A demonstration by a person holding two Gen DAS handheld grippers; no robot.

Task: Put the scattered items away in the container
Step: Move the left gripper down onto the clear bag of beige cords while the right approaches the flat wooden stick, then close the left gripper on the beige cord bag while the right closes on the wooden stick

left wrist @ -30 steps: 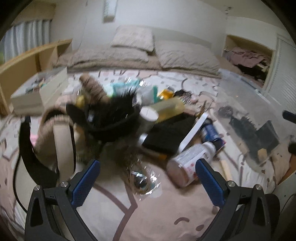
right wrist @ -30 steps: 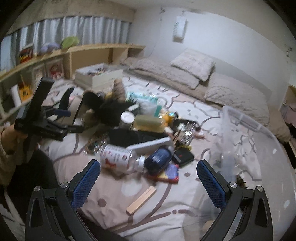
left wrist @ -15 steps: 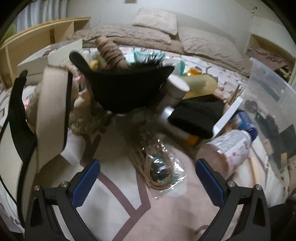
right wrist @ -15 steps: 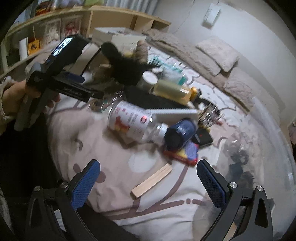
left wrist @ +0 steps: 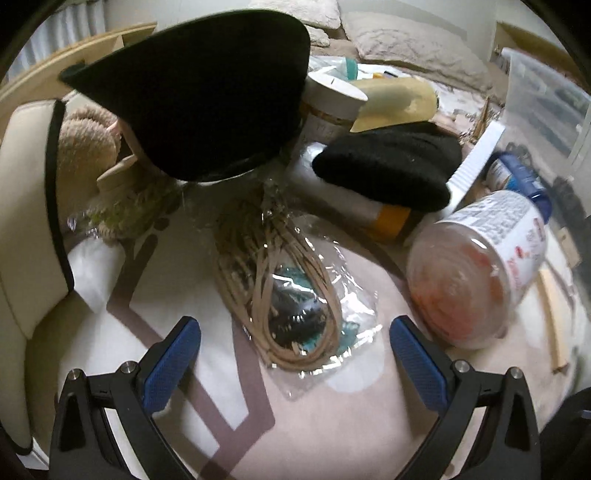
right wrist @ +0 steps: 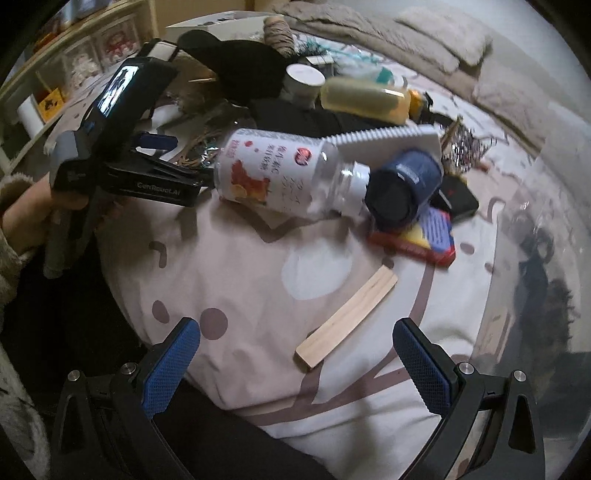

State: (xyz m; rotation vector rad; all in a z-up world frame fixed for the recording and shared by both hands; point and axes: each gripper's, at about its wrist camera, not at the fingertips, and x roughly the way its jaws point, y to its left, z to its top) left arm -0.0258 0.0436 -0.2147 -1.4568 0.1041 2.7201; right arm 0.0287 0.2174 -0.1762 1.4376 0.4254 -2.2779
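Observation:
My left gripper (left wrist: 295, 360) is open, low over the bedspread, with a clear bag of tan cord (left wrist: 291, 295) lying just ahead between its fingers. A black hat (left wrist: 207, 92) looms behind it, and a plastic bottle (left wrist: 476, 273) lies on its side to the right. My right gripper (right wrist: 295, 369) is open too, and a flat wooden stick (right wrist: 347, 317) lies just beyond its fingertips. Farther off are the same bottle (right wrist: 284, 173), a blue-capped jar (right wrist: 402, 188) and a red and blue card box (right wrist: 424, 236). The clear plastic container (right wrist: 535, 258) stands at the right. The left gripper (right wrist: 184, 158) shows in a hand at the left.
A cream bag with black trim (left wrist: 26, 184) fills the left side. A black knit item (left wrist: 388, 170), a white-lidded jar (left wrist: 332, 96) and a yellow bottle (left wrist: 395, 99) crowd the pile. Pillows (right wrist: 447, 26) and wooden shelves (right wrist: 55, 48) lie beyond. The bed edge runs under the right gripper.
Both grippers have dropped lower and closer to the pile. The left one has closed in on the bag of cord, the right one on the wooden stick. Both stay open.

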